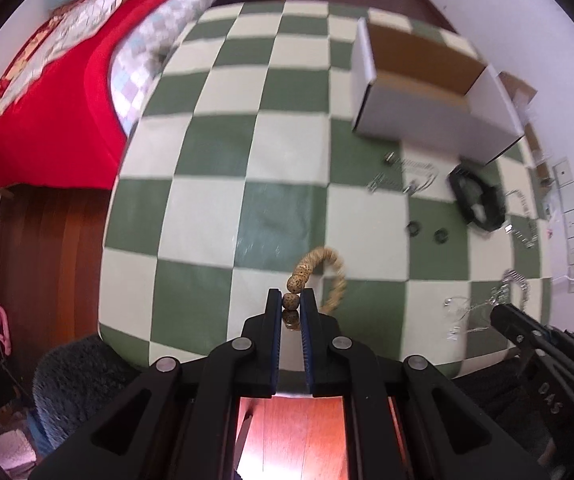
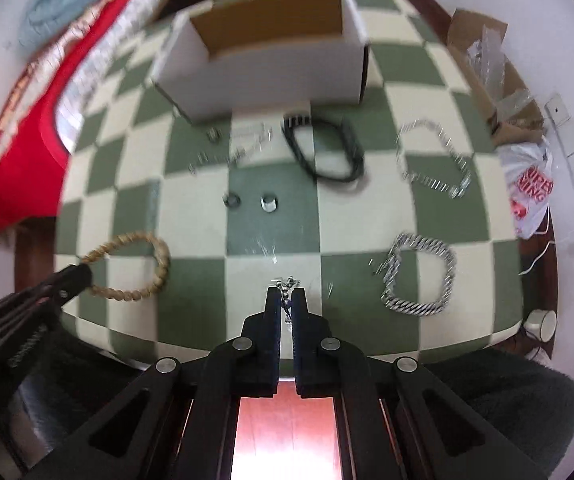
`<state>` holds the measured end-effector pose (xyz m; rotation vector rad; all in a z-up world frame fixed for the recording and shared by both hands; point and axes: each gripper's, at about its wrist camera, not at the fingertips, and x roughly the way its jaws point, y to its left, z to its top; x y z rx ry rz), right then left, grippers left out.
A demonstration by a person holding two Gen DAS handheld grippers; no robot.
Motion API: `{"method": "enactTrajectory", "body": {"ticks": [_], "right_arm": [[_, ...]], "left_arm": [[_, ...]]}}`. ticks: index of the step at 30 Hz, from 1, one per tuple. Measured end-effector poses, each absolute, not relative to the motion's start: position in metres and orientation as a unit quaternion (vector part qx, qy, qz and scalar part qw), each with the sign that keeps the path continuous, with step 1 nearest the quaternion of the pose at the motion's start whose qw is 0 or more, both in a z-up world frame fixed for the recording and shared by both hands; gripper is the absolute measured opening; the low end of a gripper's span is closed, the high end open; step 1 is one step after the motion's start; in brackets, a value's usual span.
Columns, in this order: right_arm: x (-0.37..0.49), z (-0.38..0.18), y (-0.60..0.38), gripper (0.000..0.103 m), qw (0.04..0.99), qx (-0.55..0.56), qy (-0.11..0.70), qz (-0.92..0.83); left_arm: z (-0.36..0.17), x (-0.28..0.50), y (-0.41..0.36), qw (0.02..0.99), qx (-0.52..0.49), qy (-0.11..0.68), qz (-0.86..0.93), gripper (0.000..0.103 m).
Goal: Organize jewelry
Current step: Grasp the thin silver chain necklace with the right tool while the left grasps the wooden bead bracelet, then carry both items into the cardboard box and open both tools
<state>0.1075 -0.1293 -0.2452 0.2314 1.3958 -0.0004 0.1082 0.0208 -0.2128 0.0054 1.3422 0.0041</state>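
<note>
My left gripper (image 1: 291, 300) is shut on a tan wooden bead bracelet (image 1: 319, 270), which hangs just above the green and cream checkered table (image 1: 215, 152); from the right wrist view the same bracelet (image 2: 131, 266) loops out from the left gripper (image 2: 77, 276). My right gripper (image 2: 285, 294) is shut on a thin silver chain (image 2: 285, 284) near the table's front edge. An open white cardboard box (image 2: 271, 56) with a brown inside stands at the back. In the left wrist view the right gripper (image 1: 501, 314) shows at the right edge.
On the table lie a black bracelet (image 2: 327, 148), two thick silver chain bracelets (image 2: 419, 276) (image 2: 431, 156), two small rings (image 2: 231, 201) (image 2: 267, 203) and thin silver pieces (image 2: 239, 148). A red blanket (image 1: 47, 112) covers a bed at left. Cardboard and a plastic bag (image 2: 527, 192) sit at right.
</note>
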Motion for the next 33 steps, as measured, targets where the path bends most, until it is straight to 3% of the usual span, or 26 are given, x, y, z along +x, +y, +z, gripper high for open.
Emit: {"method": "enactTrajectory", "body": {"ticks": [20, 26, 33], "right_arm": [[0.184, -0.095, -0.16, 0.005, 0.835, 0.112, 0.539, 0.027], [0.229, -0.095, -0.166, 0.005, 0.836, 0.109, 0.537, 0.022], [0.293, -0.133, -0.171, 0.005, 0.821, 0.106, 0.56, 0.018]], "left_arm": [[-0.086, 0.196, -0.002, 0.832, -0.028, 0.55, -0.071, 0.006], [-0.082, 0.247, -0.012, 0.83, -0.029, 0.552, -0.076, 0.006], [-0.123, 0.302, -0.027, 0.801, -0.057, 0.589, -0.091, 0.006]]}}
